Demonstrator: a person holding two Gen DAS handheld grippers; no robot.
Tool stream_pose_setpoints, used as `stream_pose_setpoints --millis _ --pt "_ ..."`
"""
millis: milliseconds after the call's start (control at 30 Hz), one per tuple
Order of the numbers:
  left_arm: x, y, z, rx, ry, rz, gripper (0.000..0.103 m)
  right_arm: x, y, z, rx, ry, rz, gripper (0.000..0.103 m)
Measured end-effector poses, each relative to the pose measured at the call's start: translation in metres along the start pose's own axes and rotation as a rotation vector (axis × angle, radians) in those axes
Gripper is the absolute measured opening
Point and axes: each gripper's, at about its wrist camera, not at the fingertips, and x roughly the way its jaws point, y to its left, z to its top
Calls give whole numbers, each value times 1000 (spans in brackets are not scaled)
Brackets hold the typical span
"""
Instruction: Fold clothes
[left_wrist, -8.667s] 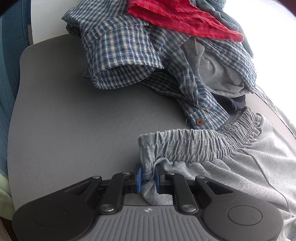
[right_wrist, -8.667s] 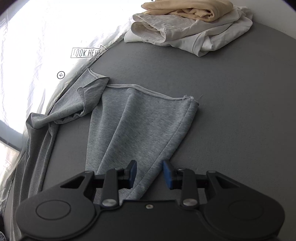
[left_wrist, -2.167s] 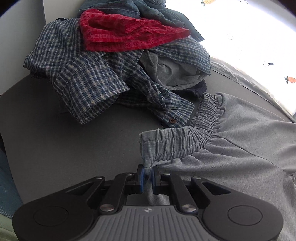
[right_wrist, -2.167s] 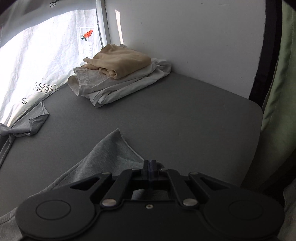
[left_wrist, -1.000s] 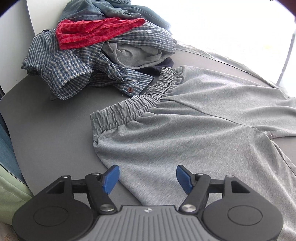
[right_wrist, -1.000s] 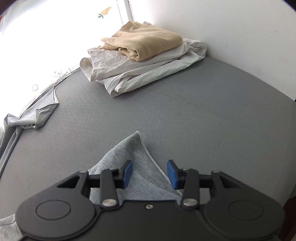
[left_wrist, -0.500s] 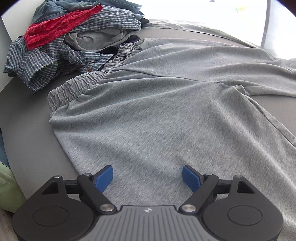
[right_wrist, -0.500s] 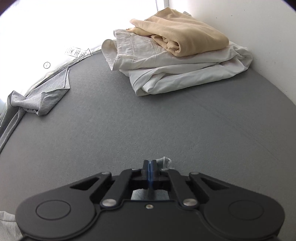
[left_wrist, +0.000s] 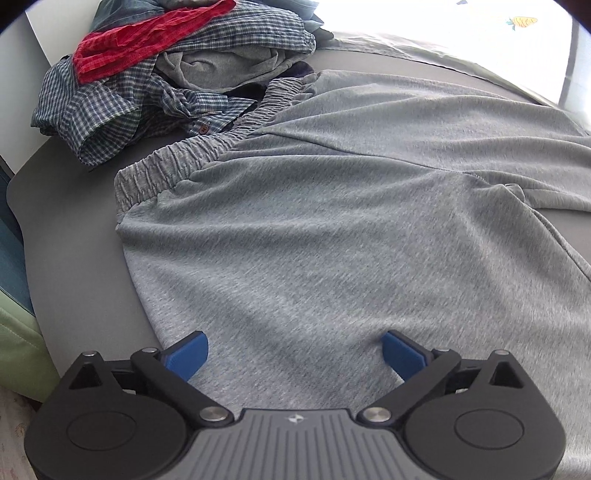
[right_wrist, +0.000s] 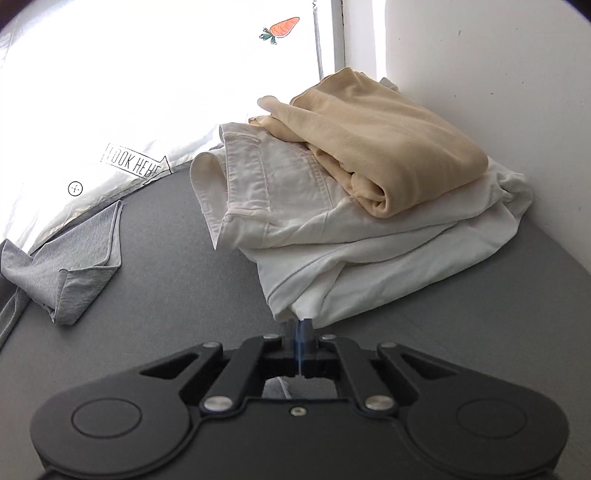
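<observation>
Trousers (left_wrist: 332, 229) of grey jersey are spread flat on the grey tabletop (left_wrist: 85, 280), with the elastic waistband lying just beside a heap of unfolded clothes (left_wrist: 173, 70). The left tool (left_wrist: 293, 350) is held wide apart above the near leg, gripping nothing. The right tool (right_wrist: 300, 332) is pinched together, and grey cloth (apparently a trouser cuff) is glimpsed behind its fingers; whether it is truly clamped cannot be told for certain. For a clean fold, the cuff is best carried toward the waistband while the cloth is kept taut and the side seams aligned. Counted: one pair of trousers, two tools, one heap of at least three garments, one stack (right_wrist: 369, 206) of three folded pieces.
</observation>
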Motion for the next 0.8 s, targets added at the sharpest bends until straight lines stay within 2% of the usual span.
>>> stream_pose_setpoints --millis 167,200,400,567,667,800 --pt "1 2 -2 -40 -1 3 103 -20 -29 -10 130 17 25 16" --pt "1 2 -3 -55 -1 1 103 -28 -39 -21 184 30 36 18" --pt "2 6 -8 -84 -19 -24 103 -86 -92 -88 504 86 100 18" --pt "5 12 -8 -77 -16 -65 103 -121 -109 -139 805 159 262 18" --pt "8 18 -9 -81 -8 -100 103 -127 -104 -157 875 198 292 20" --pt "11 22 -12 -61 -14 -138 103 -125 -95 -173 894 235 278 23"
